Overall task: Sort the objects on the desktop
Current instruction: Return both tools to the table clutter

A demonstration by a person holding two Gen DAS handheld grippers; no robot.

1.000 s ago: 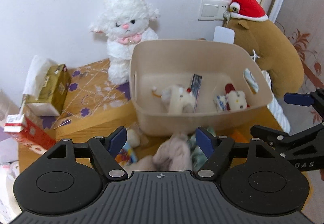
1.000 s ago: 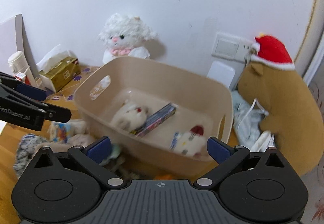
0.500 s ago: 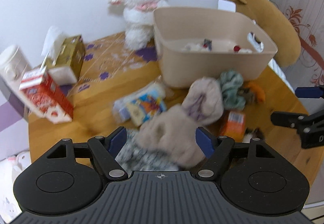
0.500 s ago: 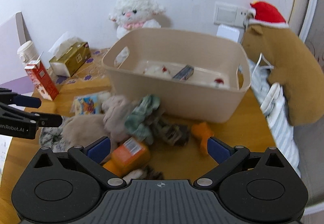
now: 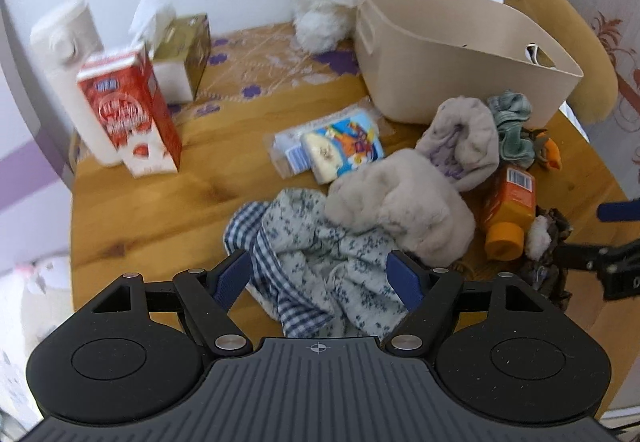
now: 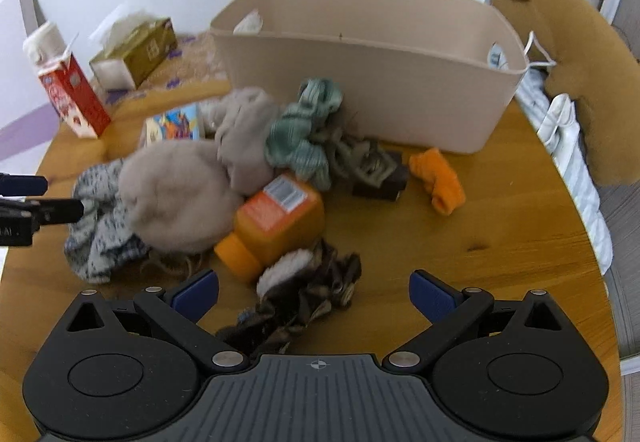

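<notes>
Most of the sorting looks undone — the blue-patterned cloth, grey plush, orange bottle and brown scrunchie lie heaped before the beige bin; left gripper and right gripper both gape wide, empty

table: smooth wood | bin: matt plastic | beige hat: fuzzy cloth

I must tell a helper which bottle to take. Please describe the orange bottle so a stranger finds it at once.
Start at the beige tub on the wooden table. In the pile before it lies the orange bottle, on its side against the grey fluffy cloth. Only it is hard plastic, with a barcode label.
</notes>
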